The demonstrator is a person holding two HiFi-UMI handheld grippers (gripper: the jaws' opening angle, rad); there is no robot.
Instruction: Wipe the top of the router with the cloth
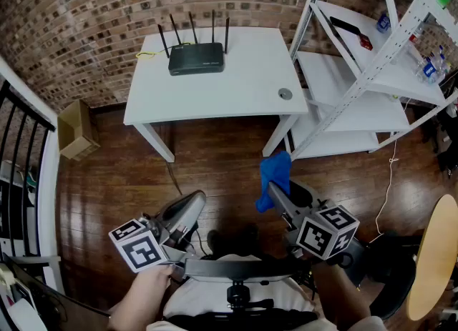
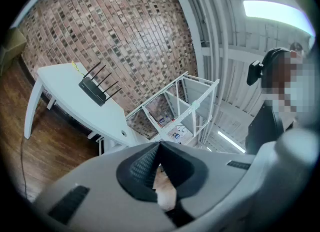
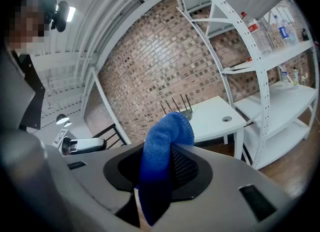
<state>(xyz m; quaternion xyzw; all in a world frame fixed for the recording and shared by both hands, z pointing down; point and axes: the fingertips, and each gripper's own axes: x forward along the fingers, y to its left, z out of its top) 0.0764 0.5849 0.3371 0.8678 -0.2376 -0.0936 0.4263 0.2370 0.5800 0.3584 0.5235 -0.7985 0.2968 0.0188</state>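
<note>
Table (image 1: 243, 90) holds router (image 1: 196, 58); right hand-held gripper (image 1: 270, 189) clamps cloth (image 1: 276, 170).

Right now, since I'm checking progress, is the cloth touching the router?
No, the cloth is clamped in the right gripper above the floor, short of the table where the router sits.

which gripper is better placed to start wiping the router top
Right. The right gripper is clamped on the blue cloth, while the left gripper is shut and empty. Both are far back from the router on the white table.
</note>
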